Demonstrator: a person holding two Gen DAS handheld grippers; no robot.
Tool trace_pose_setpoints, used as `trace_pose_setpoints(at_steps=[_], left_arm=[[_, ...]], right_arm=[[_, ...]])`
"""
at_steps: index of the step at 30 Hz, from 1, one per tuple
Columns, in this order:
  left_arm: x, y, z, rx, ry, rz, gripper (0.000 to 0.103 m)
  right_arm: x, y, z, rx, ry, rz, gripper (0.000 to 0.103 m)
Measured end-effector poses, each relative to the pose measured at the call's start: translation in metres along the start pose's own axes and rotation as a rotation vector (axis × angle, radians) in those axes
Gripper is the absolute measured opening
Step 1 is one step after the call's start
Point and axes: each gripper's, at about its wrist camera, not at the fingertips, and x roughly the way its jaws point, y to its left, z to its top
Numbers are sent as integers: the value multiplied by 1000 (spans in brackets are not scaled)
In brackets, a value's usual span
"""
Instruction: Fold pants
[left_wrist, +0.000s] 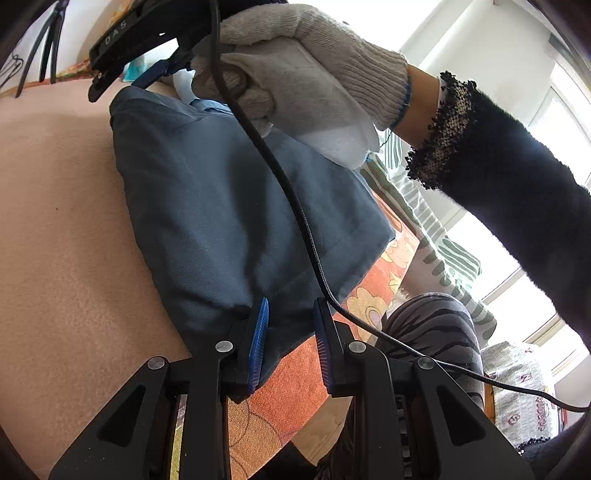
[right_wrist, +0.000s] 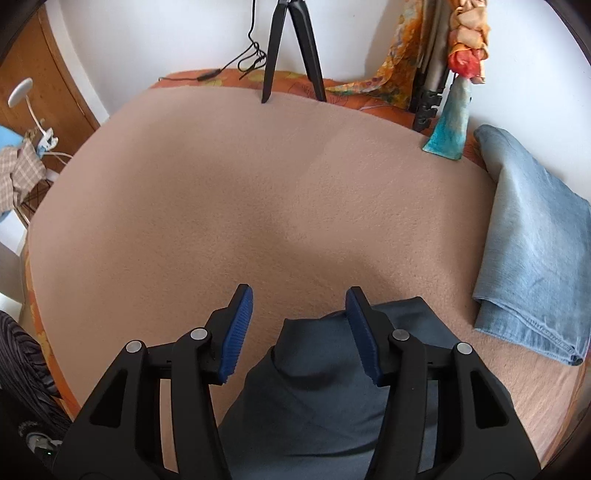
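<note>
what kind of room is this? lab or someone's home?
Most likely a home bedroom, not a lab. The pants lie on a bed under a beige blanket over a flowered orange sheet, folded jeans sit beside them, and there is a wooden cabinet by the wall.

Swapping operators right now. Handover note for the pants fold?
Left tongs: open, nothing gripped, poised over the near edge of the dark blue pants.
Right tongs: open, empty, above the same pants' folded end.
Things: dark pants lie as a compact folded bundle on the tan blanket; a light blue pair sits folded at the blanket's right edge.
Done: the fold looks essentially complete.
Left: probably tidy it or set it beside the light pair.
</note>
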Motion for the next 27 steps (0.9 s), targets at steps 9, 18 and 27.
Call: trace_pose_setpoints(at_steps=[9, 18, 27], left_arm=[[1, 2, -2, -1, -8, -20, 23], [0, -4, -3, 2, -11, -2, 23], [-41, -4, 0, 12, -42, 62, 48]], right_arm=[[9, 7, -3, -112, 78, -50, 5], [5, 1, -1, -16, -9, -103, 3], [-81, -67, -38, 298, -200, 28, 45]])
